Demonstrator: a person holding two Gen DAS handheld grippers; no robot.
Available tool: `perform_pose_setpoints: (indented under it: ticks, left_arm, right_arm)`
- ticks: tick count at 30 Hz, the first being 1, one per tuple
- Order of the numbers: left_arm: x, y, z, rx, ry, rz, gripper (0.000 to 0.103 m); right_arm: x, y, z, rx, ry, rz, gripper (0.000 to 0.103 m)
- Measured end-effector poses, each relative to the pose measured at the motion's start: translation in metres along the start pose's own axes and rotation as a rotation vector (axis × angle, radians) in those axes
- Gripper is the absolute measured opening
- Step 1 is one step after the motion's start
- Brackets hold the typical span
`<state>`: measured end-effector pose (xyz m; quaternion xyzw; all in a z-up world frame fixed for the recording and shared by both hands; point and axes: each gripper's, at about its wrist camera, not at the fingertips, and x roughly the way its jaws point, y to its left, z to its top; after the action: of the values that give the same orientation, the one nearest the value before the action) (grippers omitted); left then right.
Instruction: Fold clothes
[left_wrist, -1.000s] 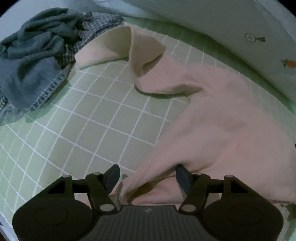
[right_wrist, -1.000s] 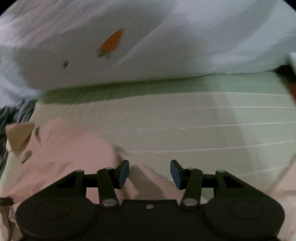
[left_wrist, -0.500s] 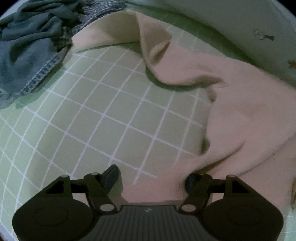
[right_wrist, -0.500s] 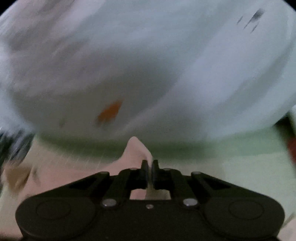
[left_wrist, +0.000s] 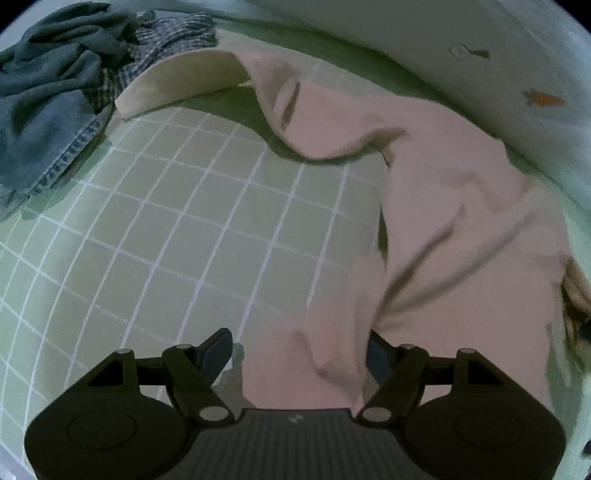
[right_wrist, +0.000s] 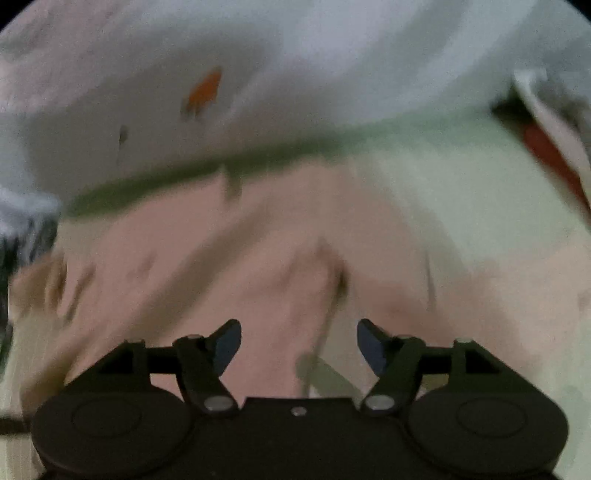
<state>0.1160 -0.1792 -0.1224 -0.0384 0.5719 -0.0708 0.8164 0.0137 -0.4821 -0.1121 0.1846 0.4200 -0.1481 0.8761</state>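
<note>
A pale pink garment (left_wrist: 443, 206) lies spread on the green grid sheet (left_wrist: 177, 229), with one cream-lined sleeve (left_wrist: 184, 83) turned up at the far left. My left gripper (left_wrist: 301, 356) is open, and a fold of the pink cloth lies between its fingers without being pinched. In the right wrist view, the same pink garment (right_wrist: 258, 258) lies blurred below my right gripper (right_wrist: 299, 345), which is open and holds nothing.
A heap of dark blue denim and checked clothes (left_wrist: 62, 92) lies at the far left. A white quilt with small carrot prints (left_wrist: 498, 66) borders the sheet at the back; it also shows in the right wrist view (right_wrist: 295, 74).
My right gripper shut on the pink cloth, lifted it, then opened and let it drop. The cloth's near edge has shifted right, baring more grid sheet. My left gripper stayed open.
</note>
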Motion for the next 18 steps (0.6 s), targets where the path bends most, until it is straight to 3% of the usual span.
perform_pose_setpoints:
  ticks: [6, 10, 13, 16, 17, 18]
  left_arm:
    - [-0.009, -0.005, -0.020, 0.129, 0.021, -0.021, 0.076]
    - [-0.005, -0.016, -0.023, 0.257, 0.036, -0.034, 0.076]
    - [0.000, -0.024, -0.019, 0.295, 0.036, -0.029, 0.076]
    - [0.004, -0.029, -0.017, 0.305, 0.039, -0.024, 0.065]
    - [0.005, -0.029, -0.018, 0.307, 0.039, -0.024, 0.054]
    - [0.005, -0.029, -0.019, 0.306, 0.042, -0.029, 0.043]
  right_arm:
    - [-0.012, 0.025, -0.065, 0.018, 0.133, 0.008, 0.076]
    - [-0.025, 0.042, -0.085, -0.008, 0.132, 0.004, 0.077]
    - [-0.028, 0.051, -0.095, -0.048, 0.127, -0.036, 0.076]
    - [-0.037, 0.056, -0.103, -0.109, 0.107, -0.064, 0.059]
    - [-0.041, 0.057, -0.105, -0.129, 0.099, -0.069, 0.047]
    - [-0.042, 0.056, -0.105, -0.128, 0.101, -0.049, 0.027]
